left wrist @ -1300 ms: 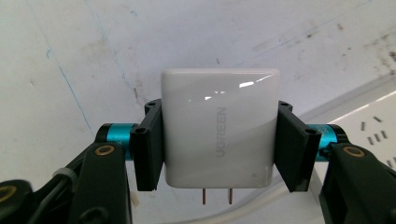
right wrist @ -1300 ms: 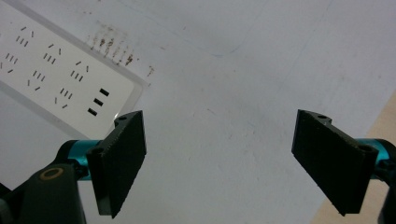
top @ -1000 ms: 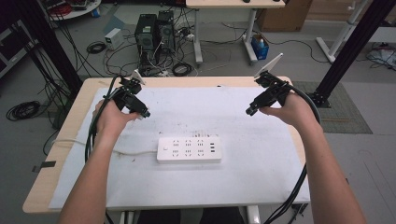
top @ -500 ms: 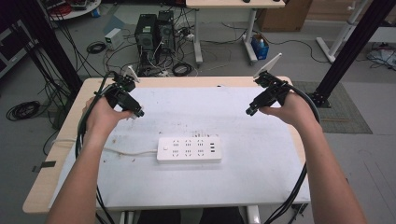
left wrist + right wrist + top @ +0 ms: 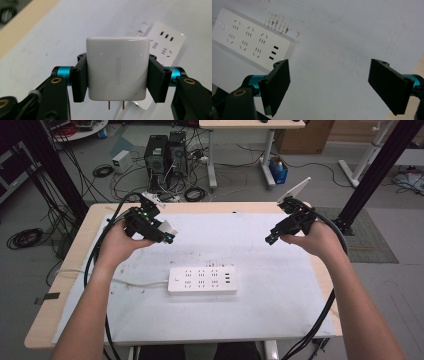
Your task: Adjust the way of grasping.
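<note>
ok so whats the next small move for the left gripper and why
Probably carry the charger toward the power strip and turn its prongs downward. The left gripper clamps the charger by its sides above the table, well short of the strip, whose sockets look free. The right gripper is open, holding nothing.

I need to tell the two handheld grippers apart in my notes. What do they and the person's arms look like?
Both are black, with flat black pads on teal-ringed stubs and brass-coloured screws. The left gripper and right gripper each trail thick black cables. The right one carries a pale three-cornered plate. The forearms are bare, with no sleeves in view.
</note>
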The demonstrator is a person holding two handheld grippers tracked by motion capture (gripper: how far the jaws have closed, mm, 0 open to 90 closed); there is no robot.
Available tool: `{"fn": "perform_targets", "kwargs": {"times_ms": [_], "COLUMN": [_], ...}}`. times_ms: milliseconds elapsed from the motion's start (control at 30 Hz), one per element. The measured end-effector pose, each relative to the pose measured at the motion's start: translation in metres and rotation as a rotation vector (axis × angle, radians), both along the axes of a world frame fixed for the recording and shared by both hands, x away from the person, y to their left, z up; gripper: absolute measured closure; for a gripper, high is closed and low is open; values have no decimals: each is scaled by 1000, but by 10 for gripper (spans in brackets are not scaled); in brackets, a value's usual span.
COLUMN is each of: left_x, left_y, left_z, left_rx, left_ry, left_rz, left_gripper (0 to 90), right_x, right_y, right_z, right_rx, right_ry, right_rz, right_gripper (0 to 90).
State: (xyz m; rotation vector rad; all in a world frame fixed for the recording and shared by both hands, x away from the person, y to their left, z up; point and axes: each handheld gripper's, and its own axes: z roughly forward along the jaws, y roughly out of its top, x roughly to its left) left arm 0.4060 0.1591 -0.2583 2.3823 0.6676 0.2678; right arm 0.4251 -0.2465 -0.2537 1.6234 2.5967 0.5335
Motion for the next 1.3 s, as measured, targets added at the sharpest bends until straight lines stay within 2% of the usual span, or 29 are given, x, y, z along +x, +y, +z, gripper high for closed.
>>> {"fn": "perform_targets", "kwargs": {"times_ms": [33, 133, 167, 200, 233, 267, 300, 433, 567, 633, 767, 800, 900, 933, 1000, 1067, 1300], "left_x": [-1, -5, -5, -7, -7, -7, -8, -10, -11, -12, -13, -13, -13, -15, -18, -20, -20], "left_y": [-3, -13, -13, -22, -22, -22, -37, -56, -71, -79, -91, -93, -98, -103, -110, -116, -124], "left_z": [0, -1, -1, -3, -3, -3, -7, -13, -18, -20, -21, -22, -22, -21, -21, -22, -24], "left_rx": [-12, -48, -48, -88, -88, -88, -127, -175, -191, -200, -191, -194, -198, -206, -196, -178, -144], "left_ry": [-12, -61, -61, -63, -63, -63, -87, -104, -117, -111, -117, -120, -130, -148, -180, -191, -226], "left_rz": [-31, -142, -142, -204, -204, -204, -286, -355, -397, -418, -445, -448, -449, -463, -484, -493, -484], "left_gripper": [425, 425, 425, 426, 426, 426, 426, 426, 426, 426, 426, 425, 425, 425, 425, 426, 426], "right_x": [-1, -6, -8, -10, -10, -12, -15, -19, -22, -22, -21, -21, -20, -20, -19, -18, -16], "right_y": [-1, -1, 0, 1, 1, 2, 7, 16, 28, 34, 43, 46, 53, 56, 59, 62, 69], "right_z": [1, 5, 7, 9, 9, 10, 13, 12, 6, 4, 0, -1, -3, -4, -7, -10, -17], "right_rx": [19, 120, 161, 210, 210, 258, 333, 467, 555, 574, 610, 615, 610, 609, 614, 630, 643], "right_ry": [7, 26, 35, 44, 44, 49, 55, 96, 146, 157, 185, 192, 200, 205, 212, 223, 246], "right_rz": [-8, -27, -31, -30, -30, -27, -25, -13, 1, 7, 10, 12, 11, 8, 6, 7, 14], "right_gripper": [173, 173, 173, 174, 174, 174, 174, 174, 198, 210, 214, 245, 255, 259, 280, 326, 439]}}
